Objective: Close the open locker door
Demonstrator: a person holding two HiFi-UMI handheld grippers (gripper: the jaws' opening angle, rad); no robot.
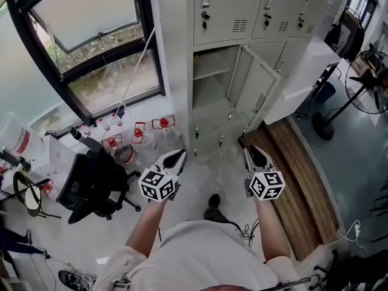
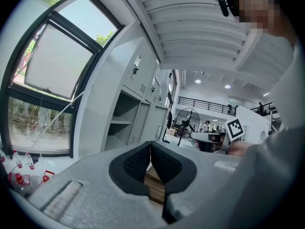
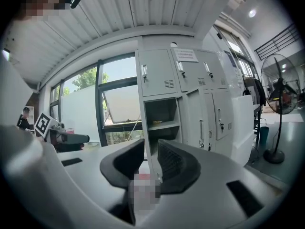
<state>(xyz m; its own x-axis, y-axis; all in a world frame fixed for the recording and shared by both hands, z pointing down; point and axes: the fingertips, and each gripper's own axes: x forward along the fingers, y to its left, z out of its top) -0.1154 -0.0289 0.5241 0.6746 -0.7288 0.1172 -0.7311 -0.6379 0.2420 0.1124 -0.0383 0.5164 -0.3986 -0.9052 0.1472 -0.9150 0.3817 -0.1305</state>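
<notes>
- Left gripper (image 2: 150, 148): jaws brought together, pad tips touching, nothing between them; it hovers low in front of the person, well apart from the lockers
- Right gripper (image 3: 150, 159): jaws a little apart with a clear gap, gripping nothing; level with the left one and also short of the lockers
- Locker door (image 1: 259, 88): swung outward from the locker bank (image 1: 176, 53), hanging at the right edge of the open compartment (image 1: 212, 77); that compartment is in the lower row at the bank's left end, with one shelf inside
- Upper-row doors (image 1: 221, 8): closed flat, keys at their locks
- Floor: black office chair (image 1: 91, 183) and red-capped bottles (image 1: 138, 132) by the window, left of the bank; pedestal fan (image 1: 368, 71) far right
</notes>
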